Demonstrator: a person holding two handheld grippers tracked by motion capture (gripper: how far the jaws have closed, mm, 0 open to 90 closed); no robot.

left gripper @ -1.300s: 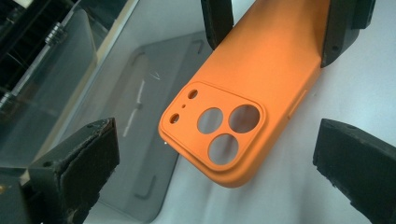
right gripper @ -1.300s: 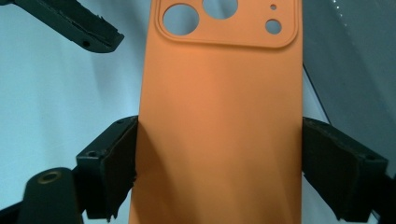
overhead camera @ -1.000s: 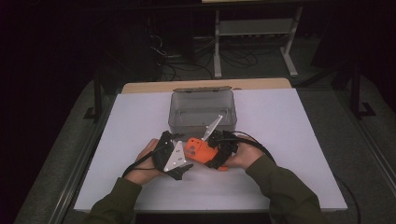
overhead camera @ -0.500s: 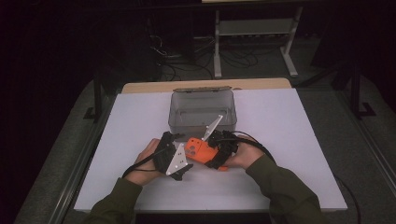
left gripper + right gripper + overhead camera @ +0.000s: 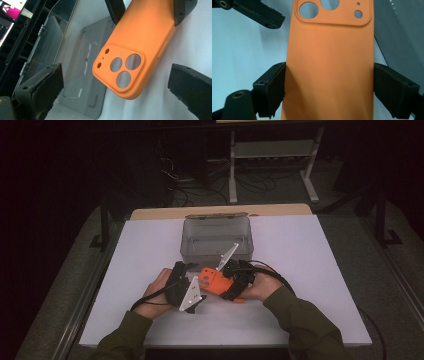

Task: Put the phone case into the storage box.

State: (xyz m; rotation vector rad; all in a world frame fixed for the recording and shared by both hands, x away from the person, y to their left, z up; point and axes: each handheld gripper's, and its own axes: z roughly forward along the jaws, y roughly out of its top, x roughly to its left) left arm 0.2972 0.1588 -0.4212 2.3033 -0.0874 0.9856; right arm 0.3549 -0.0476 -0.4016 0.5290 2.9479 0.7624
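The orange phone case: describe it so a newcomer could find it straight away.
On the white table, just in front of the clear plastic box, the right gripper clamps the orange phone case across its sides. The left gripper faces it with jaws open. It is the sole orange thing, with three round camera holes.

phone case point(image 5: 210, 279) between both claws | container point(image 5: 216, 239) just behind | on table point(image 5: 325, 270)

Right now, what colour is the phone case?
Orange, plain matte; phone case shows best in the right gripper view.
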